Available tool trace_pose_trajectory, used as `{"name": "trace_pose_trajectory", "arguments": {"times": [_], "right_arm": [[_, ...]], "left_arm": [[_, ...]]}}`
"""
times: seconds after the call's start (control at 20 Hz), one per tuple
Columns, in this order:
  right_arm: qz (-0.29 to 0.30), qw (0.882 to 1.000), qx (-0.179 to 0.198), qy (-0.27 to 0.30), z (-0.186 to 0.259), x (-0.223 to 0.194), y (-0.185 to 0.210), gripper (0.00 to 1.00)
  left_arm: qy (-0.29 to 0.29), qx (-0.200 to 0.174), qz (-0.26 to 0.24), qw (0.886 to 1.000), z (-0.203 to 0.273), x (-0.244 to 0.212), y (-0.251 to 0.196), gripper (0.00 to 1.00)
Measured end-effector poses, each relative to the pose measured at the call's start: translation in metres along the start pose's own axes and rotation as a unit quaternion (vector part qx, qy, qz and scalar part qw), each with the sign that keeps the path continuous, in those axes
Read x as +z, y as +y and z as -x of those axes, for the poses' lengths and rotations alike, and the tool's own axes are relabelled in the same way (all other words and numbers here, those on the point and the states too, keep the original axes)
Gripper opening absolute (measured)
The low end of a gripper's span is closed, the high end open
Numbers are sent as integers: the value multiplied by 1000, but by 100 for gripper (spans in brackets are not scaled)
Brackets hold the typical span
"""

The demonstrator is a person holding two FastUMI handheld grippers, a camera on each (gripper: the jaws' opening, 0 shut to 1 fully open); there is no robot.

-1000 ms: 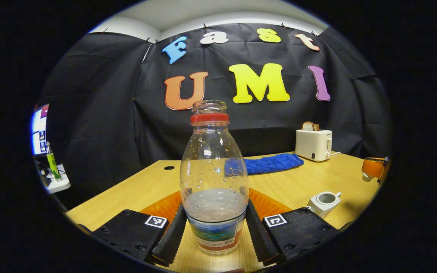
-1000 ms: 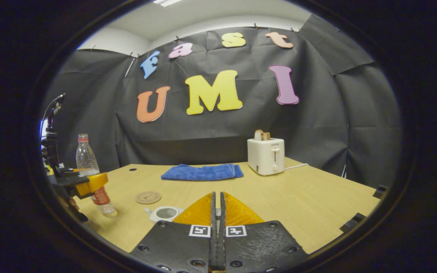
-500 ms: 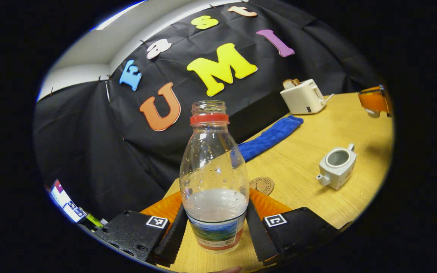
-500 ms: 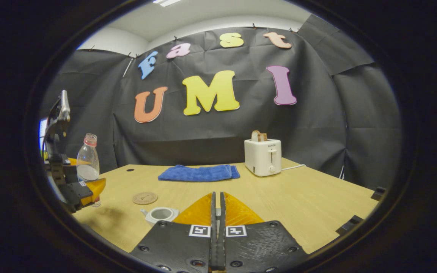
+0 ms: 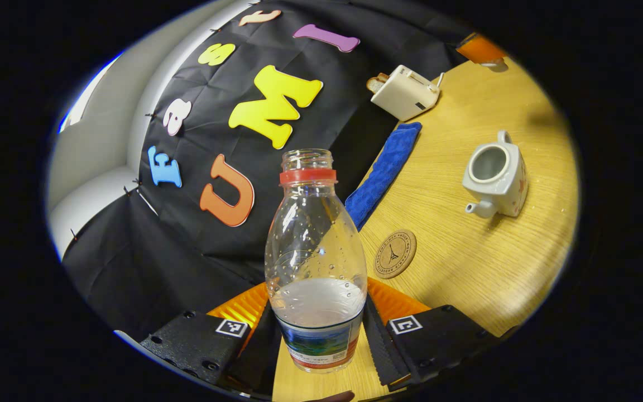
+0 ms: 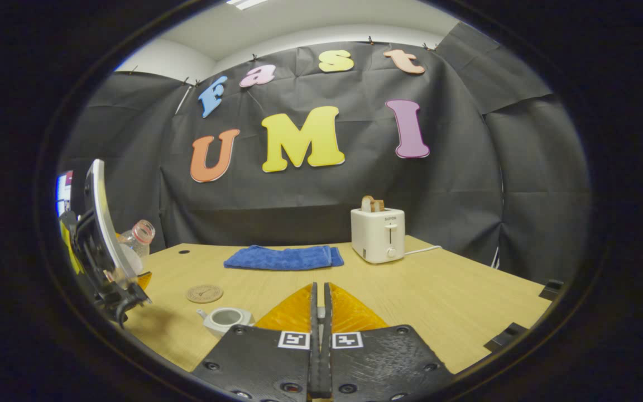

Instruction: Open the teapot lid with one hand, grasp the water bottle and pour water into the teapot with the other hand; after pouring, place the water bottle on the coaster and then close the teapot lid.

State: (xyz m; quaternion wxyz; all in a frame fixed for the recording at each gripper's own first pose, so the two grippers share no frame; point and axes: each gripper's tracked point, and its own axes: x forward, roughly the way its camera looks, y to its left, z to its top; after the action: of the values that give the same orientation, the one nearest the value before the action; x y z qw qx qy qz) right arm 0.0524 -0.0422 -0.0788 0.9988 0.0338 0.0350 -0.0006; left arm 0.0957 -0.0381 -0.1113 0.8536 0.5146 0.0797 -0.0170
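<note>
Left gripper view: the left gripper (image 5: pixel 317 329) clamps the water bottle (image 5: pixel 316 262), tilted toward the open teapot (image 5: pixel 494 176) at two o'clock, with the coaster (image 5: pixel 394 254) between. Pouring looks in hand; next the bottle's mouth needs to reach over the opening. The right gripper view adds the right gripper (image 6: pixel 320 335), fingers pressed together, apparently pinching the lid, though I cannot tell.

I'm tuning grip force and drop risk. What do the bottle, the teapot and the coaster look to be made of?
Water bottle: thin clear plastic, see-through with droplets inside.
Teapot: probably glazed ceramic, white and smooth with a soft sheen.
Coaster: likely cork or wood, matte tan with a dark printed design.
</note>
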Motion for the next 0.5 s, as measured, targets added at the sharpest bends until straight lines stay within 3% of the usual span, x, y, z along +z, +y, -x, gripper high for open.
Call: {"name": "trace_pose_trajectory", "arguments": {"times": [0.25,0.5], "right_arm": [[16,1000,-1,-4,3,7,-2,0],[27,1000,-7,-5,5,11,-9,2]], "left_arm": [[-12,-4,-88,996,3,11,-16,76],[-18,-13,-173,985,0,21,-32,76]]}}
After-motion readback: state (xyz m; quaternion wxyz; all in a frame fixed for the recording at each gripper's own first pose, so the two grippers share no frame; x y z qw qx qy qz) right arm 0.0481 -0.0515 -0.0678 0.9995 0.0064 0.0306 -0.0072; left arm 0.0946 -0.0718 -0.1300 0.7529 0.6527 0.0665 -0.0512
